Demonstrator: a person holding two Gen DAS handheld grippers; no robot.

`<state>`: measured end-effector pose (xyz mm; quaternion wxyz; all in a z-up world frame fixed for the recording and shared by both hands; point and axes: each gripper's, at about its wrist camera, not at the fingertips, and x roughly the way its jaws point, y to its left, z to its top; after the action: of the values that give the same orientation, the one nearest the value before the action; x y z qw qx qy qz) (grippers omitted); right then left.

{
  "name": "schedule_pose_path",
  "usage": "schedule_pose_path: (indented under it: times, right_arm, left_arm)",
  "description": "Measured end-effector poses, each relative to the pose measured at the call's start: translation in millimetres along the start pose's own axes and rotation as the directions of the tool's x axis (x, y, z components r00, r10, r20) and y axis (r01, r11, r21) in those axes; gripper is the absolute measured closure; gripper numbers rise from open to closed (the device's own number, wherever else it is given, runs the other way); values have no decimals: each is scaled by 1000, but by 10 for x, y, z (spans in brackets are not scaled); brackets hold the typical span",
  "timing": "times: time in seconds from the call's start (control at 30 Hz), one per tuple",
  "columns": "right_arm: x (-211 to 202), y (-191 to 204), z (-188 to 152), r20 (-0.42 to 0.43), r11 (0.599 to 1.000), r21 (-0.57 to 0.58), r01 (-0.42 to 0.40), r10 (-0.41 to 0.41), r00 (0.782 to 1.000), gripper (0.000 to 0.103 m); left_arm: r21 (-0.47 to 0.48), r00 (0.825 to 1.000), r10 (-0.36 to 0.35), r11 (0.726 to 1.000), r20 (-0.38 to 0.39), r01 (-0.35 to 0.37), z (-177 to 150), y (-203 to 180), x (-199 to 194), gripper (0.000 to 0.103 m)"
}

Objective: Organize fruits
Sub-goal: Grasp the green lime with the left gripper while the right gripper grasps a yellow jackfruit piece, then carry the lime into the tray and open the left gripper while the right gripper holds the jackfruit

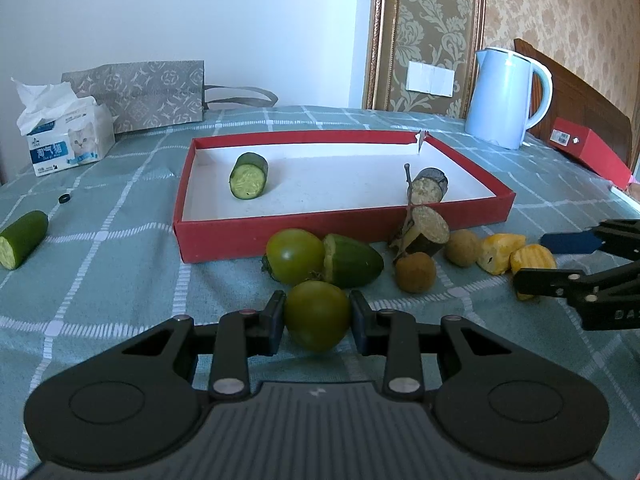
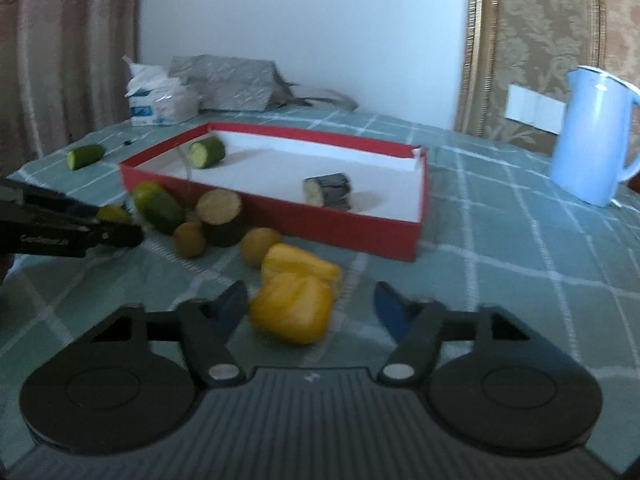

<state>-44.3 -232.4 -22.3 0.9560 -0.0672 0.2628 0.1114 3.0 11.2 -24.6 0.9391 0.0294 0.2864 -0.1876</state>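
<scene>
My left gripper (image 1: pixel 317 316) clamping a green tomato (image 1: pixel 317 314) off the bench (image 1: pixel 120 280), right gripper (image 2: pixel 310 306) straddling a yellow fruit chunk (image 2: pixel 292 308), jaws apart, not gripping.

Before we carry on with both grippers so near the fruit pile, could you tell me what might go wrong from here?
1. The left gripper is shut on a round green tomato; it could squirt out or bruise.
2. The right gripper straddles the near yellow piece, which touches a second yellow piece; closing may nudge that one.
3. The box's near wall could catch a low carry.
</scene>
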Motion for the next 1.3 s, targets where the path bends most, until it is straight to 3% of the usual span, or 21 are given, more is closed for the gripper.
schedule_pose_path:
  times: [0.07, 0.3, 0.5, 0.73, 0.93, 1.03, 1.3]
  right_arm:
    - [65, 37, 13, -33, 1000, -5, -18, 18, 999, 58]
    - [69, 41, 15, -29, 1000, 1, -1, 1, 1000, 59]
    - [-14, -155, 0, 19, 991, 118, 56, -58, 998, 59]
    - [89, -302, 9, -21, 973, 213, 95, -93, 995, 59]
    - [-8, -247, -1, 41, 970, 221, 102, -113, 993, 59]
    - [-28, -247, 1, 61, 972, 225, 67, -82, 995, 59]
    - [-170, -39, 6, 162, 990, 135, 37, -59, 985, 59]
  left_arm:
    - [-3, 1000, -2, 1000, 0, 2, 0, -1, -1, 70]
    - [-3, 1000, -2, 1000, 0, 2, 0, 4, -1, 70]
    - [-1, 1000, 0, 1000, 0, 0, 1, -2, 2, 70]
    - [0, 1000, 9, 1000, 0, -9, 0, -21, 3, 70]
    - [-13, 1000, 25, 1000, -1, -25, 6, -4, 6, 70]
    - [-11, 1000, 26, 1000, -1, -26, 11, 5, 10, 70]
    - [-14, 1000, 25, 1000, 0, -25, 15, 7, 11, 70]
